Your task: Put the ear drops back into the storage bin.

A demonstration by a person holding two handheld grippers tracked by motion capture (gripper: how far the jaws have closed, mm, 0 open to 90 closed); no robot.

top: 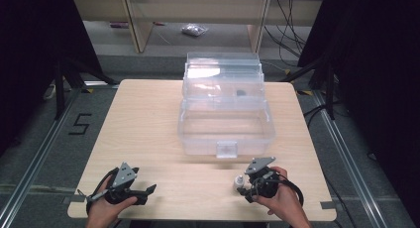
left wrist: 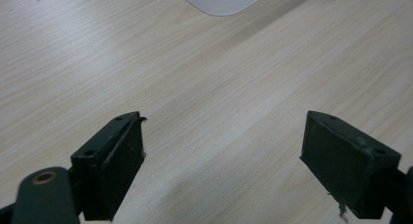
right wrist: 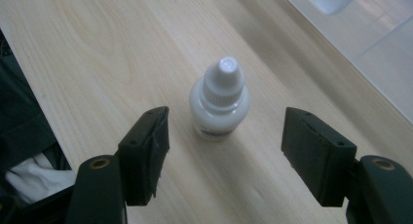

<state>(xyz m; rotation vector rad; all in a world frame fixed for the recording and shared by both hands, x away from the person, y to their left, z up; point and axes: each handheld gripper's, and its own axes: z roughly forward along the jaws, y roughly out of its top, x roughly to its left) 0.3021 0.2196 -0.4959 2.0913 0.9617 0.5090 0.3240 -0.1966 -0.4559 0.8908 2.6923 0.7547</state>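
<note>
Standing upright on the pale wooden surface (top: pixel 148 124), a small white plastic dropper bottle with a ribbed white cap (right wrist: pixel 220 100) sits near the front edge on the person's right, just short of the right gripper (right wrist: pixel 224 151). In the right gripper view the bottle is a little beyond the two black jaws, centred in the gap between them but touching neither; the jaws stand apart with nothing held. In the high view the bottle (top: pixel 239 182) shows just left of the right gripper (top: pixel 247 188), and well behind it is a clear plastic storage box with its hinged lid thrown back (top: pixel 227 139).

The left gripper (left wrist: pixel 221 151) rests low over bare wood near the front left corner, its jaws wide apart and empty, seen also in the high view (top: pixel 143 192).

The bottle looks light and easily tipped: a narrow base under a taller neck, so a nudge from one jaw before the other arrives would likely knock it over. Its body is probably smooth, slightly squeezable plastic, rounded enough to slip or spin if pinched off-centre. The best hold seems to be across the wide lower body below the shoulder, with both pads meeting it evenly and gently; the tapered cap would offer a poorer, slipperier purchase.
</note>
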